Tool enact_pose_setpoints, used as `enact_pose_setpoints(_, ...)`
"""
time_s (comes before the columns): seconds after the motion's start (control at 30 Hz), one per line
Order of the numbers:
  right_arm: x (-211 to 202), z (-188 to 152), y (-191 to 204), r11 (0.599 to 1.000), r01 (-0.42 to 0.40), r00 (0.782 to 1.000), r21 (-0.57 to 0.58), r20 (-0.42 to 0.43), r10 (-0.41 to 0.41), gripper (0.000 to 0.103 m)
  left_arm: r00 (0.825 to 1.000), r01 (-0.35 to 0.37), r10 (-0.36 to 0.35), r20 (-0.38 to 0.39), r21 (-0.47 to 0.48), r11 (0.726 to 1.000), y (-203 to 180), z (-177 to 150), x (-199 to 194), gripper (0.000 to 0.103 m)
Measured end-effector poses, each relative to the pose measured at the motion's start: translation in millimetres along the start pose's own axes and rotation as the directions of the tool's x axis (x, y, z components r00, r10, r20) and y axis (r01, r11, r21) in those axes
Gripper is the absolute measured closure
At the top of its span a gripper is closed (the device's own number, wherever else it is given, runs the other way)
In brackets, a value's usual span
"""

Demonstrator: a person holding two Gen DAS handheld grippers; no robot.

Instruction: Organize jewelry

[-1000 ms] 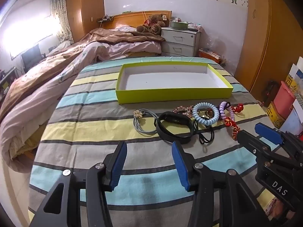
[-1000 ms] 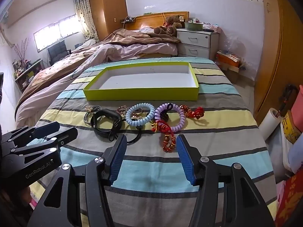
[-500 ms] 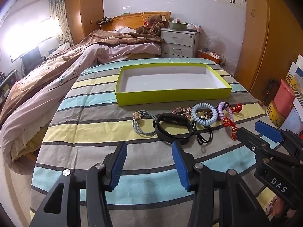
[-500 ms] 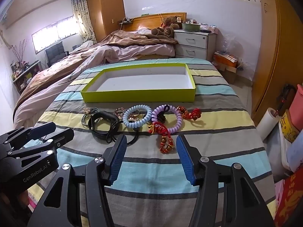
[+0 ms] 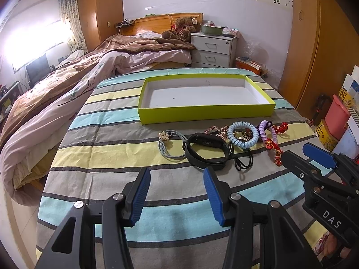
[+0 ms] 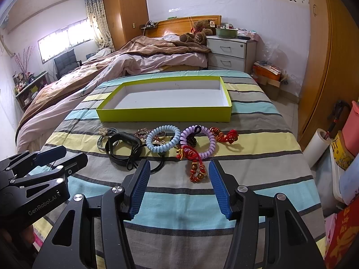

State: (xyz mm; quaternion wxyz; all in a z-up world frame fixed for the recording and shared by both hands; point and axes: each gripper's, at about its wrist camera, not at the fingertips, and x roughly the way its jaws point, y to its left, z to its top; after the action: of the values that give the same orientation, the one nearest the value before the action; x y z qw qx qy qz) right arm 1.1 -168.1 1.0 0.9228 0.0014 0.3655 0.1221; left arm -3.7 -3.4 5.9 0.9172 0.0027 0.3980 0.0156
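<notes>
Grippers open over the jewelry

We hold the left gripper point(image 5: 177, 196) and the right gripper point(image 6: 178, 188) low over the striped cloth point(image 5: 112, 152), jaws spread wide, nothing between them. Just beyond lies a row of jewelry: a grey cord point(image 5: 171, 144), a black band point(image 5: 206, 151), a blue coil point(image 6: 163, 138), a purple coil point(image 6: 198, 141) and red knots point(image 6: 194, 163). Behind the row sits the green tray point(image 6: 166, 114), with none of the pieces in it.
</notes>
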Motion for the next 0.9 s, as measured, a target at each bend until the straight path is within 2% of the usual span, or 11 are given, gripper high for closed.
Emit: enact_pose_setpoints(0.9, 0.1, -2.1, -1.2, 1.0, -0.005, 1.0, 0.0, 0.0, 0.005, 0.048, 1.0, 0.0, 0.0, 0.0, -0.003, 1.0, 0.5, -2.1, -1.1, 0.054)
